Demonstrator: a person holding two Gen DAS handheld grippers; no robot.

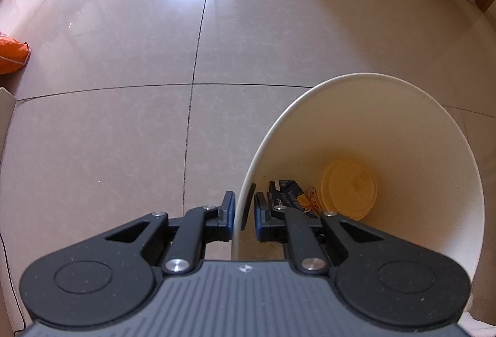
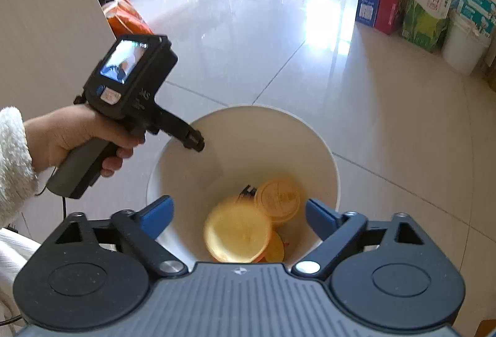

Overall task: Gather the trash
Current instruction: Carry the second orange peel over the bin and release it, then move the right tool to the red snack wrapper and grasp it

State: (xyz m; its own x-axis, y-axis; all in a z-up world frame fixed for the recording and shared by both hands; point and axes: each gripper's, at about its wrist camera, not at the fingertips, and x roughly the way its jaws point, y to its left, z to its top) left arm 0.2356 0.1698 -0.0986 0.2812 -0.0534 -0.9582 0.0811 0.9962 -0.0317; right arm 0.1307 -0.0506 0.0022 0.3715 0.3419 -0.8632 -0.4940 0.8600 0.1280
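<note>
Our left tongs [image 1: 243, 214] are clenched on the bin [image 1: 403, 126] rim at lower centre. Our right tongs [image 2: 238, 217] hang released above it; yellow lids [image 2: 238, 233] lie inside, lower centre.

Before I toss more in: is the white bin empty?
Not empty: the white bin holds yellow lids and a dark carton at its bottom.

Left hand-held gripper [image 1: 245, 213] clamping white bin [image 1: 403, 132] rim, yellow lid [image 1: 348, 188] inside (tiled floor [image 1: 124, 73] beyond)
</note>
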